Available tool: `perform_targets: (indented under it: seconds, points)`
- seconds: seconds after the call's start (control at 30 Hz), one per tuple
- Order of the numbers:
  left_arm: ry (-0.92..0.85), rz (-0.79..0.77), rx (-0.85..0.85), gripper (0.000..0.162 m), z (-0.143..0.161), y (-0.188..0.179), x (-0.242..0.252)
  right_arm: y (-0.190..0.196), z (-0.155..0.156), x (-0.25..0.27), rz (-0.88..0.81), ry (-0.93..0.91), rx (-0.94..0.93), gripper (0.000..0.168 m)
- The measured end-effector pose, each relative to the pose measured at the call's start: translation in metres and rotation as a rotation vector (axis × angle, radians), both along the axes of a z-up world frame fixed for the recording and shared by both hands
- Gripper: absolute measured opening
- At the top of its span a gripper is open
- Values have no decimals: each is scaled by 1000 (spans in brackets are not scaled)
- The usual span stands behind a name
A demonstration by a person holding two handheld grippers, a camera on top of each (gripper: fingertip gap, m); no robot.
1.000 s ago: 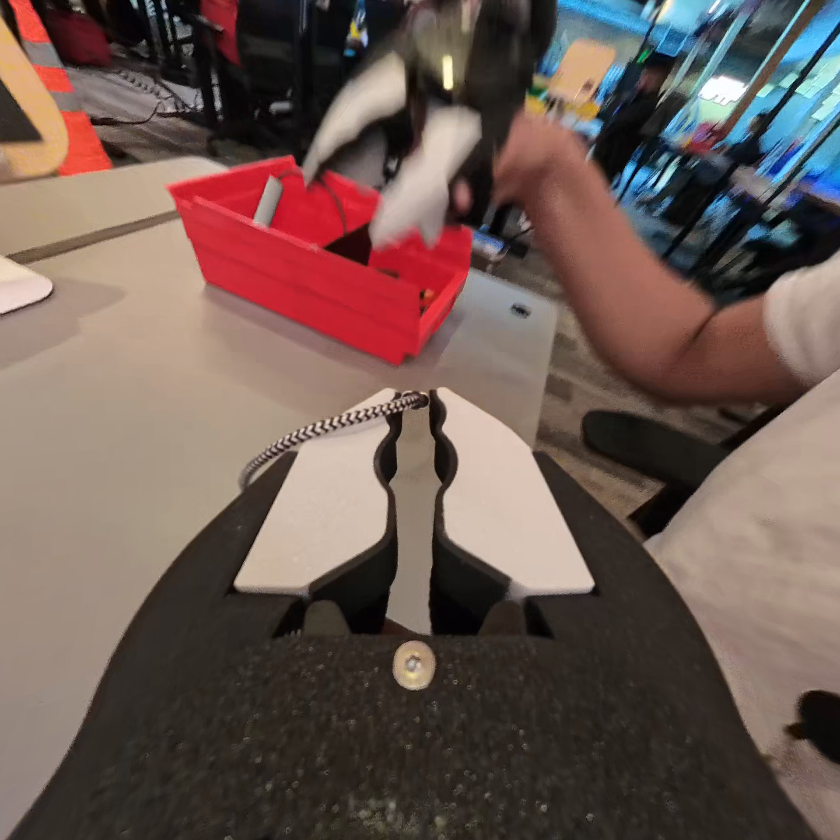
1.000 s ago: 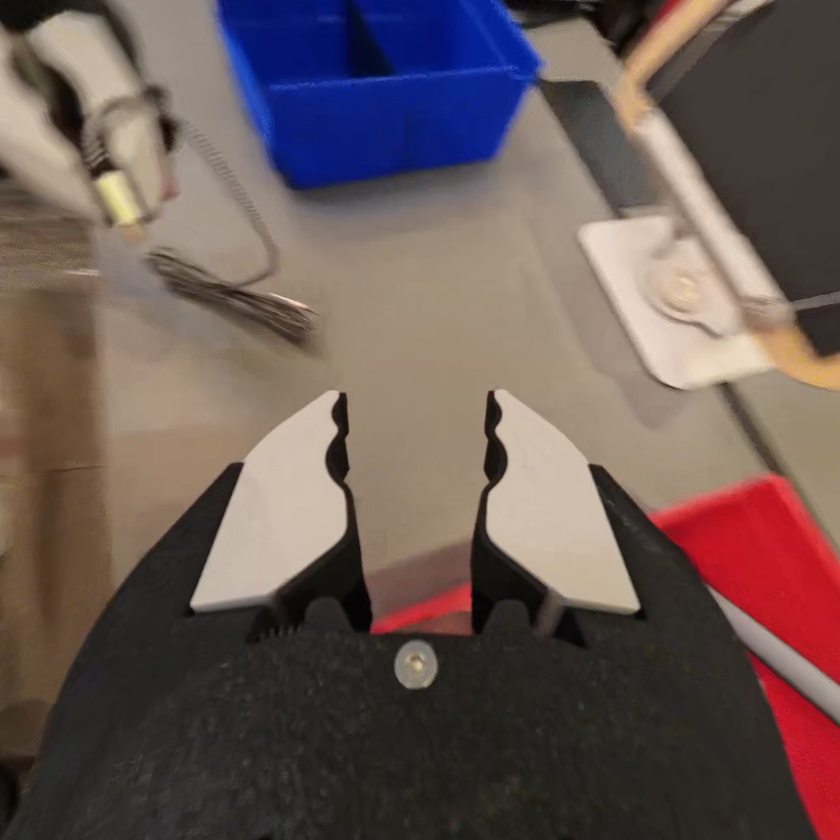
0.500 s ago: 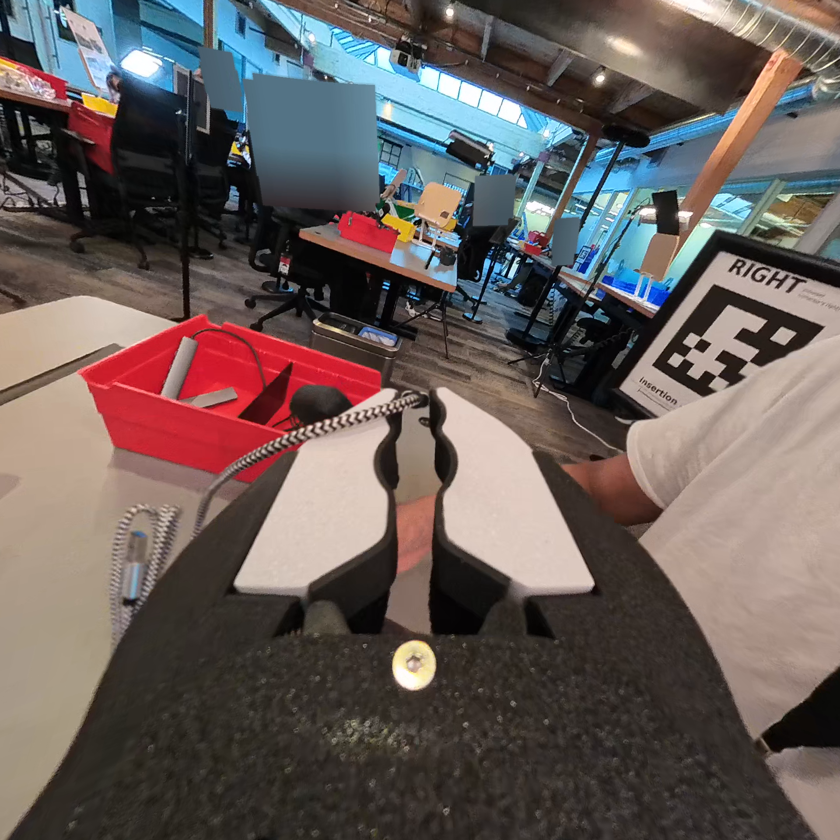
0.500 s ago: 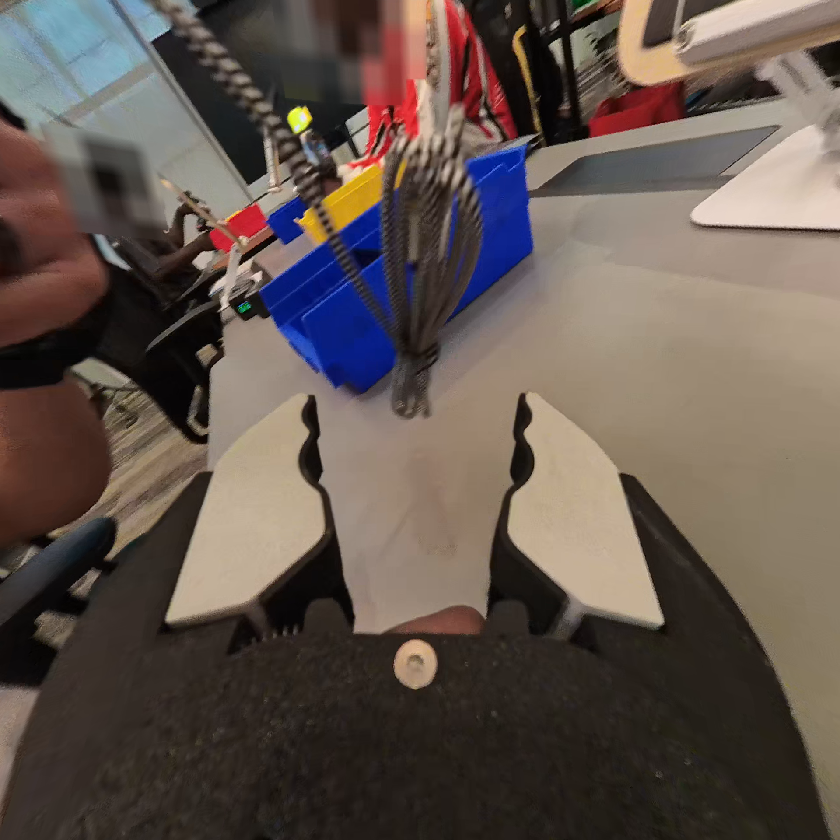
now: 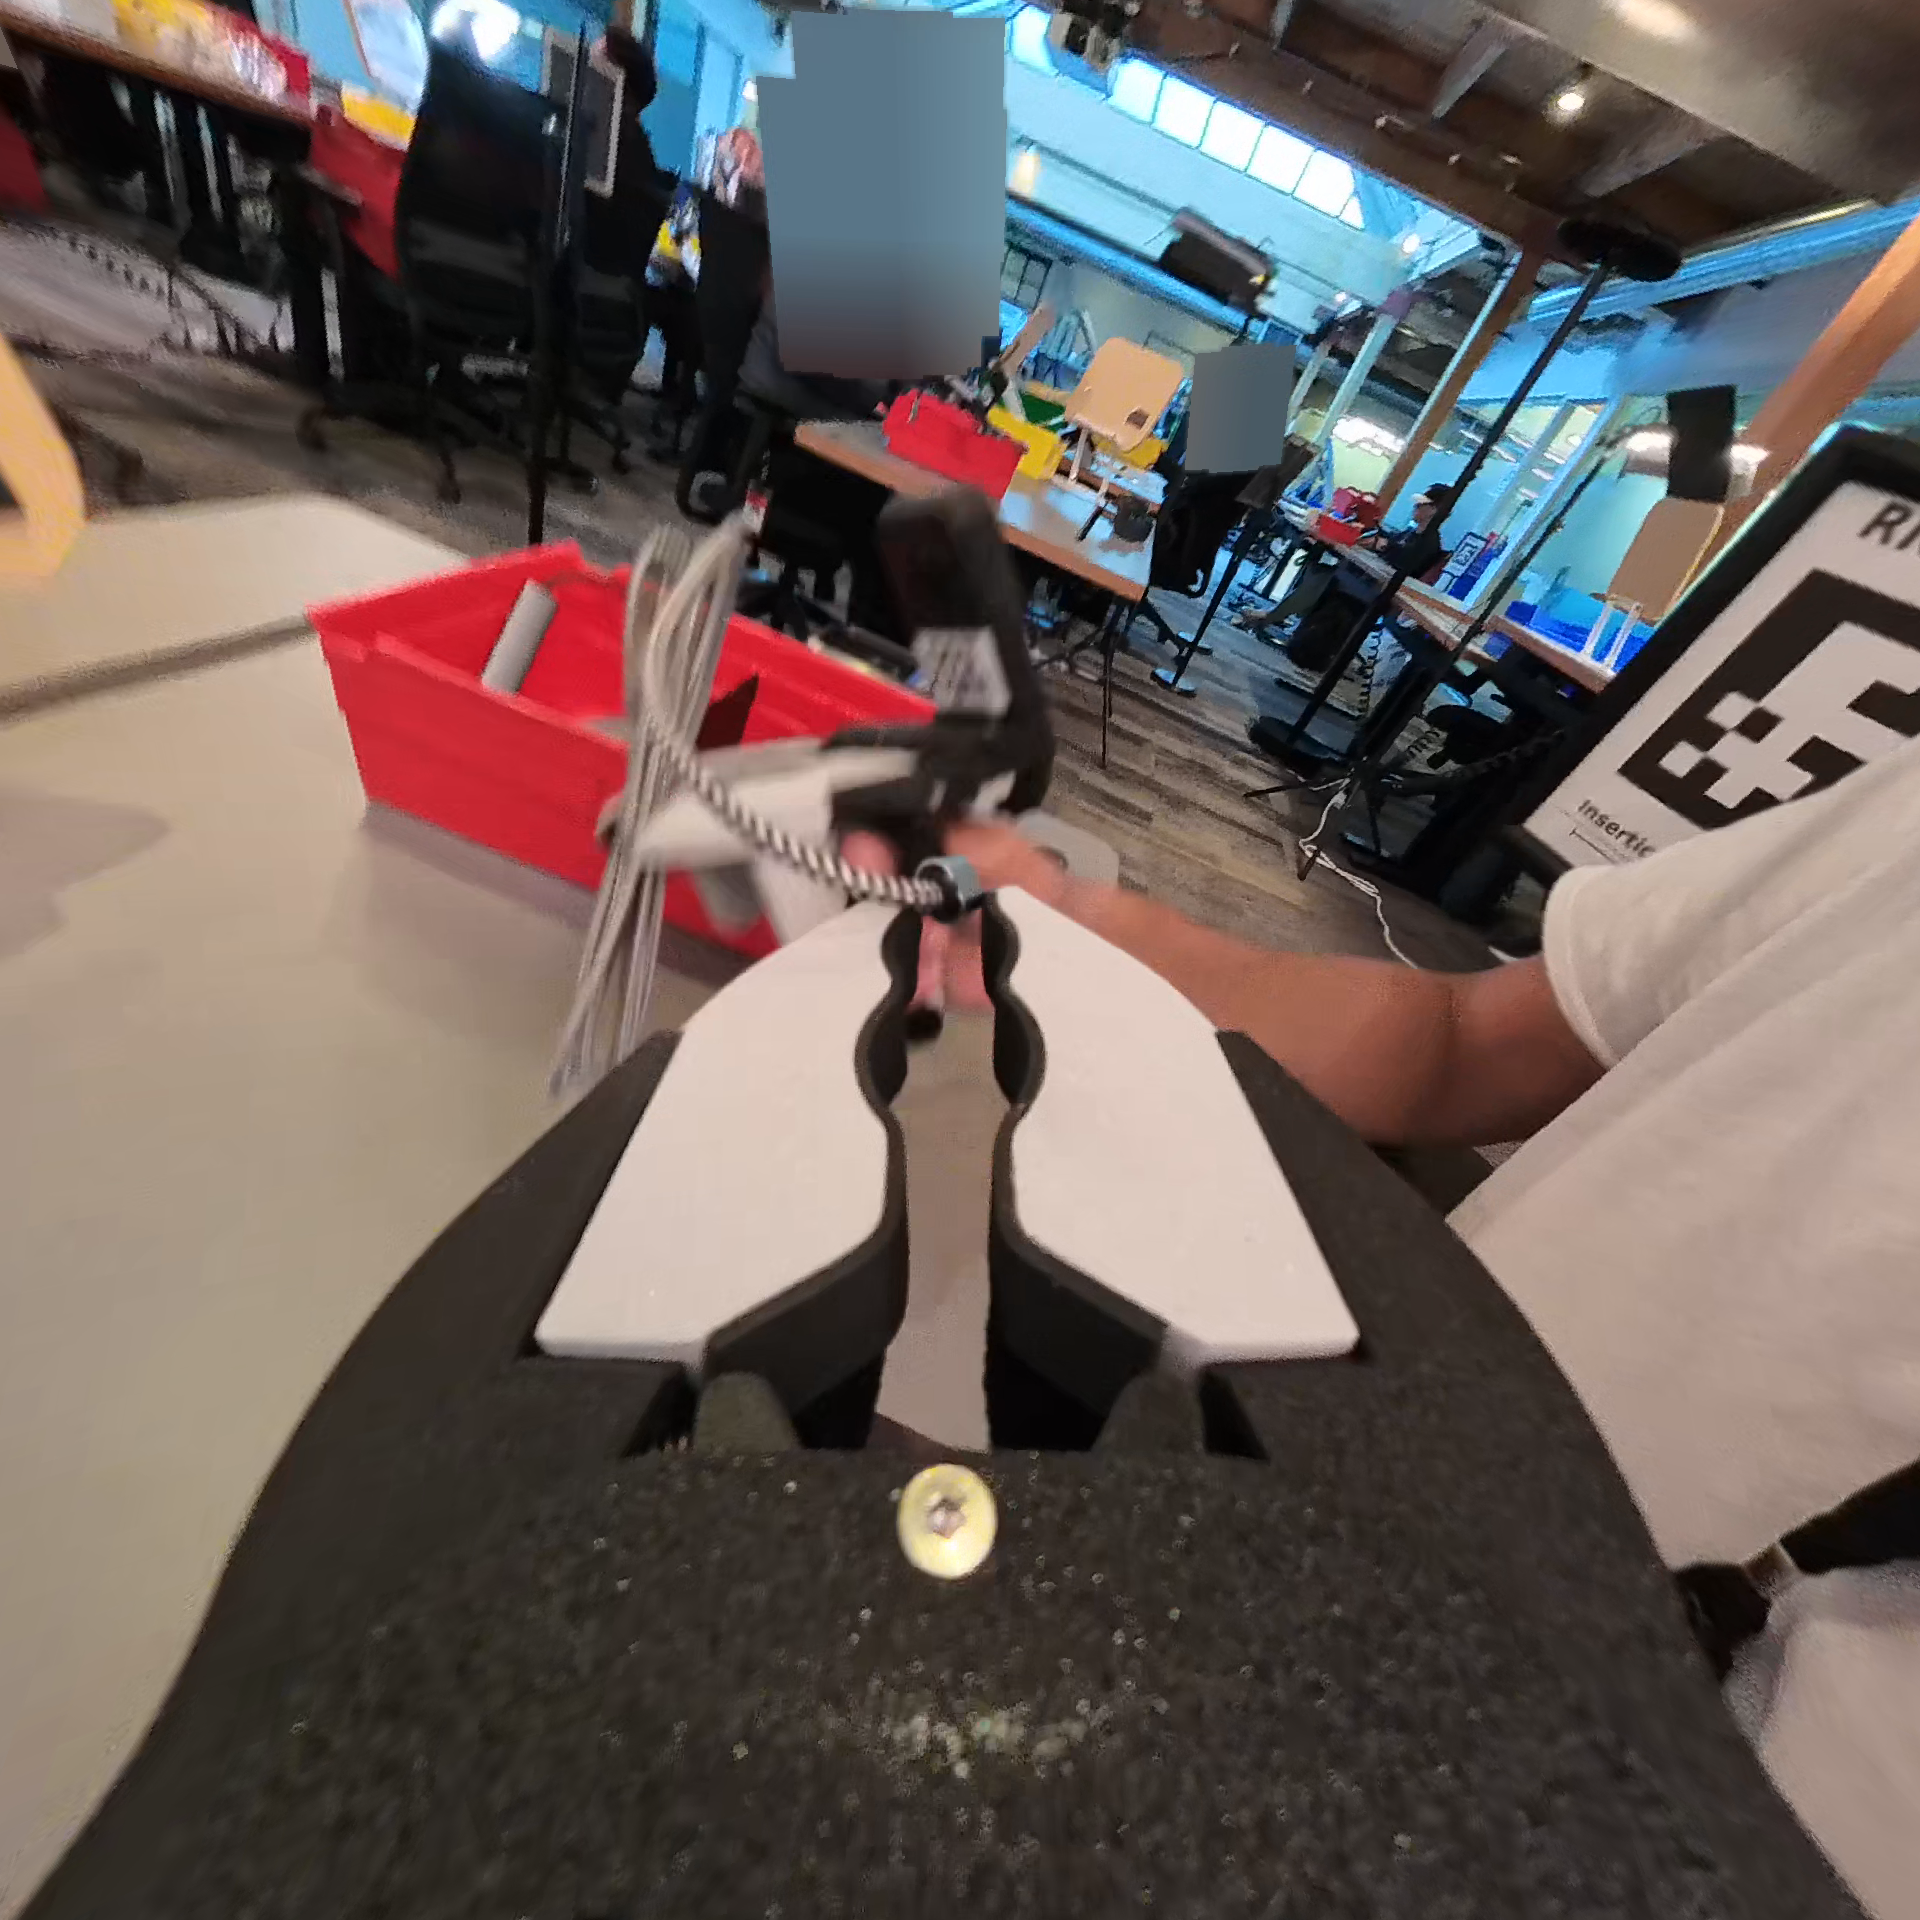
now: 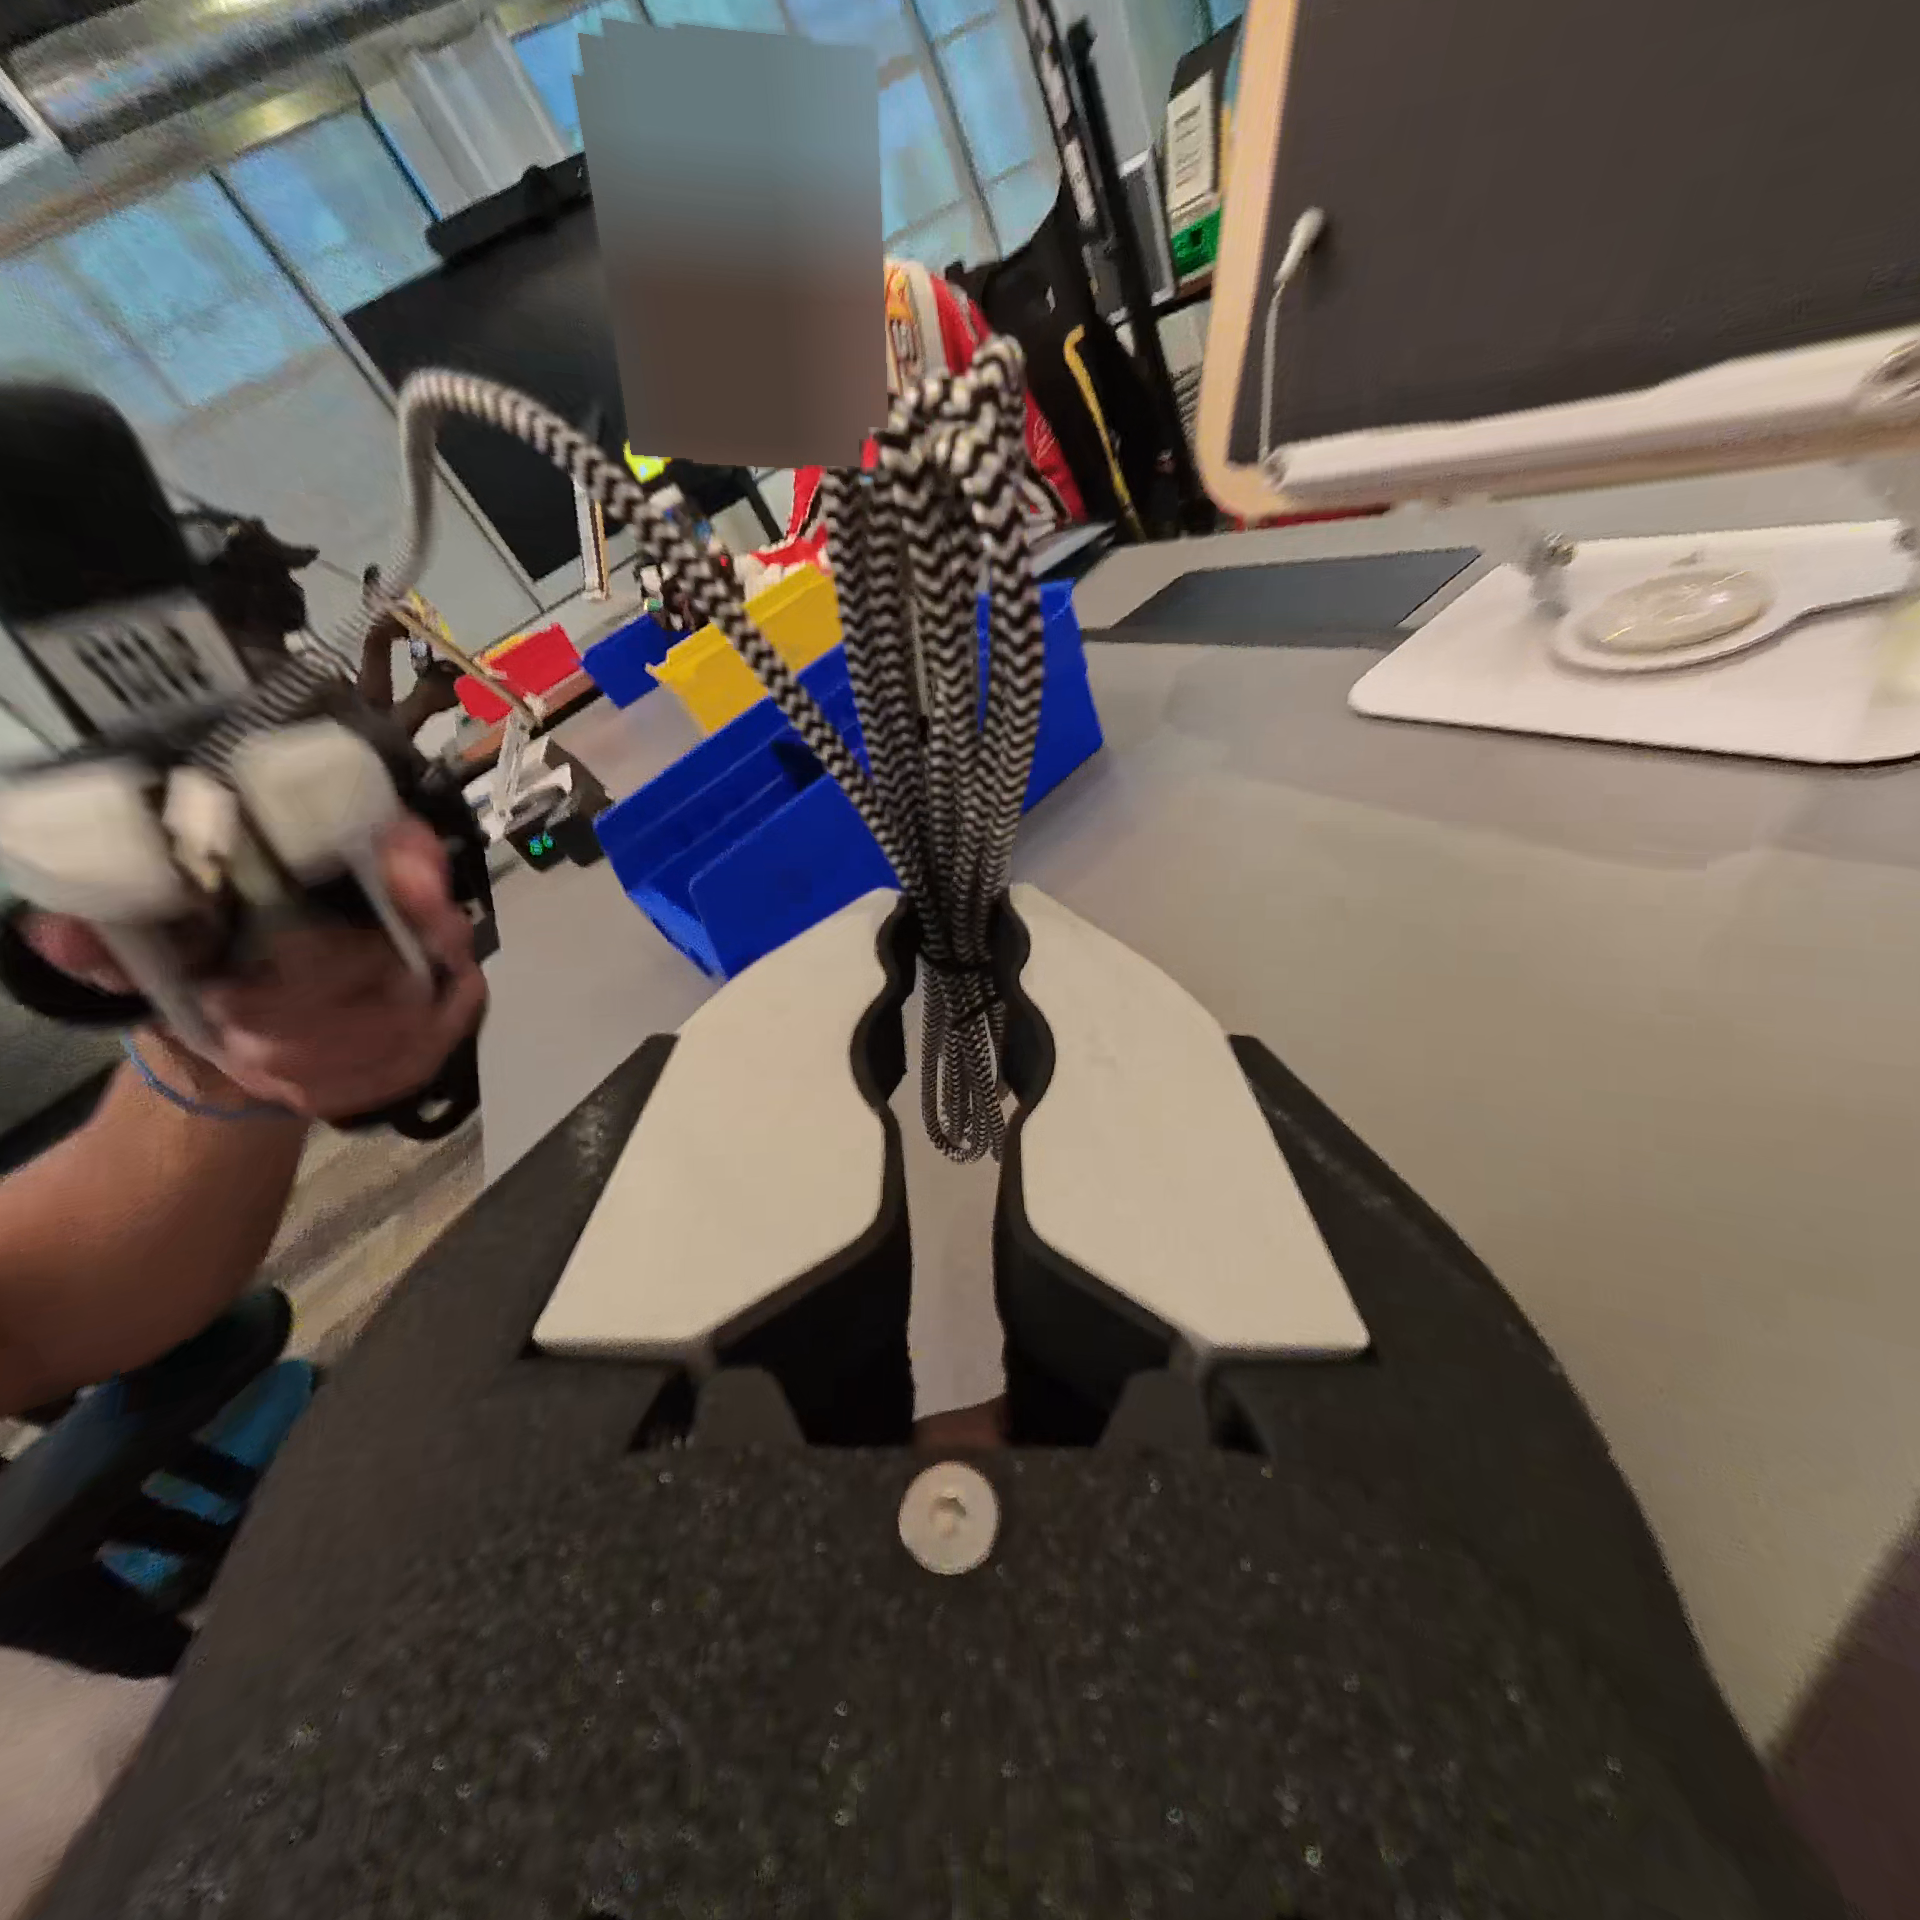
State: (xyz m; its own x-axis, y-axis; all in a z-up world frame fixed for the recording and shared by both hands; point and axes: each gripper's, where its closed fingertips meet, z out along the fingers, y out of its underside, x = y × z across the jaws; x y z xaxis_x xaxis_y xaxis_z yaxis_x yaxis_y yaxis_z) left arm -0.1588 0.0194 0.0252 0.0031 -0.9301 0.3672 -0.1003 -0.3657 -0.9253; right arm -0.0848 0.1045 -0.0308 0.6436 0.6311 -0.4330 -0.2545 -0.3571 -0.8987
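Note:
A black-and-white braided cable (image 5: 774, 826) is held between both grippers above the grey table (image 5: 208, 1091). My left gripper (image 5: 948, 920) is shut on the cable's end, with the metal plug (image 5: 951, 891) at its fingertips. My right gripper (image 6: 961, 930) is shut on the folded bundle of cable loops (image 6: 940, 675), which stands up from its tips. One strand runs from the bundle over to the left gripper (image 6: 223, 821), at the left of the right wrist view. In the left wrist view the right gripper (image 5: 675, 821) holds the blurred bundle (image 5: 634, 935) just ahead of my tips.
A red bin (image 5: 488, 748) with a grey bar (image 5: 516, 636) stands beyond the left gripper. A blue bin (image 6: 790, 868) sits behind the bundle. A screen on a white stand (image 6: 1662, 665) is at the right. A person's forearm (image 5: 1351, 1018) reaches in from the right. There is about 12 cm between the tips of the two grippers.
The right gripper was open with the bundle hanging ahead of it; now it is shut on the bundle. The right gripper has moved in front of the left gripper's tips.

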Motion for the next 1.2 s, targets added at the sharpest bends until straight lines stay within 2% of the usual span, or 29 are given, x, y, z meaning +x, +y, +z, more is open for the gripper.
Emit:
perform_targets:
  seconds: [0.03,0.07,0.17,0.23,0.3,0.37,0.47,0.57,0.67,0.8,0.93,1.0,1.1,1.2]
  points:
    - [28,0,-36,2,-16,-1,-1,-1,8,11,-19,8,-2,13]
    - [58,3,-69,1,-33,-3,-3,-1,17,24,-41,13,-6,13]
    - [169,39,-126,10,-83,-9,-8,-3,46,71,-122,23,-3,12]
    - [262,70,-108,10,-111,-15,-16,-9,60,109,-193,-83,0,13]
    - [333,115,-55,9,-131,-20,-25,-21,69,148,-271,-270,13,13]
    - [392,137,-6,9,-147,-28,-32,-32,73,201,-448,-570,68,13]
    - [452,156,58,8,-160,-35,-39,-53,68,260,-563,-980,80,13]
    - [465,167,87,7,-162,-37,-40,-72,53,296,-579,-1235,13,13]
    - [455,160,79,7,-161,-38,-37,-74,39,310,-588,-1337,-46,13]
    - [461,158,52,7,-166,-39,-35,-58,-10,290,-396,-1555,-133,13]
    - [454,159,48,7,-164,-40,-34,-29,-68,252,-174,-1514,-178,13]
    - [451,170,52,7,-162,-39,-35,-17,-94,254,-110,-1528,-246,13]
    - [446,203,43,7,-161,-36,-40,2,-111,283,-152,-1639,-296,14]
    - [425,255,12,7,-160,-35,-51,10,-116,289,-144,-1609,-320,16]
